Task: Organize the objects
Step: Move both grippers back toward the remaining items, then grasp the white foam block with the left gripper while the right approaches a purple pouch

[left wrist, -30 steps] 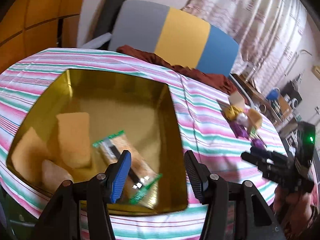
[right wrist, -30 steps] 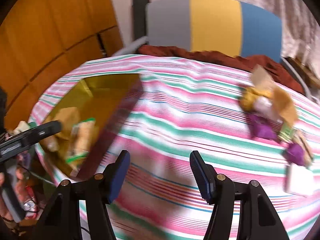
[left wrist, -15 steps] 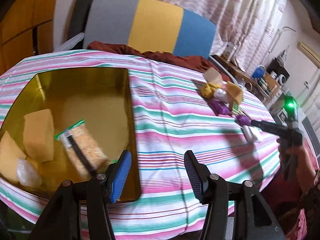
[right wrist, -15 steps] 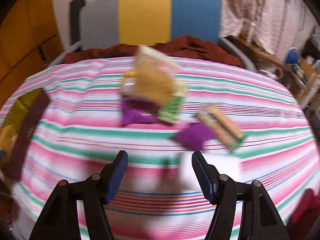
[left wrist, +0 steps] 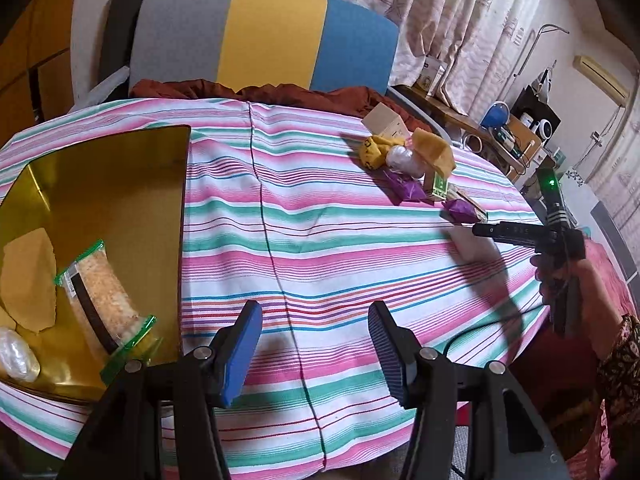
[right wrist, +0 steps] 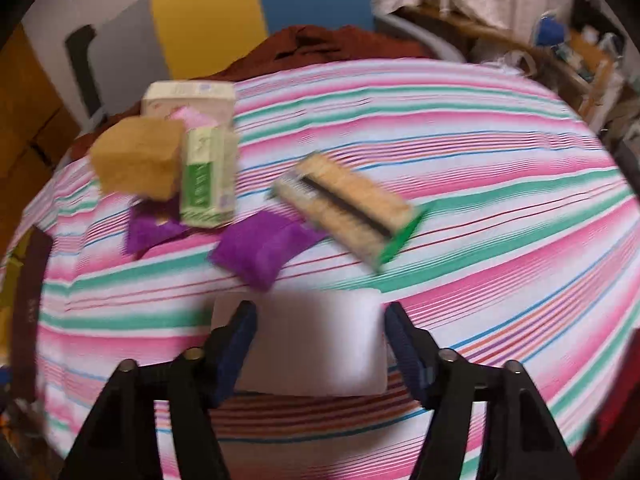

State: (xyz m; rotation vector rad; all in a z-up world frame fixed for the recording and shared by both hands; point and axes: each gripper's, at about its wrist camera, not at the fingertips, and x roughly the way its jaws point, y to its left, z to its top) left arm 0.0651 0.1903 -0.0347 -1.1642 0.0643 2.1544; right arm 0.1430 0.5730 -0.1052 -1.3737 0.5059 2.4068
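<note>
My left gripper [left wrist: 312, 344] stands open and empty over the striped tablecloth [left wrist: 320, 240], just right of the gold tray [left wrist: 100, 184]. In the tray lie a cracker packet [left wrist: 102, 300], a yellow sponge [left wrist: 28, 280] and a white wrapped lump [left wrist: 16, 354]. My right gripper [right wrist: 320, 344] points down at a white block [right wrist: 316, 344] that lies on the cloth between its fingers. Its jaws are closing, and I see no pad pressing on the block. In the left wrist view the right gripper [left wrist: 480, 229] hovers over that white block [left wrist: 474, 246], held by a hand.
Beyond the white block lie a second cracker packet [right wrist: 348, 210], two purple packets [right wrist: 264, 250], a green-and-white box [right wrist: 206, 178], a yellow sponge [right wrist: 136, 164] and a cream box [right wrist: 188, 98]. A grey, yellow and blue chair back [left wrist: 272, 36] stands behind the table.
The left gripper moved right, from over the tray to over the cloth. The right gripper travelled from near the tray across to the pile and now straddles the white block.
</note>
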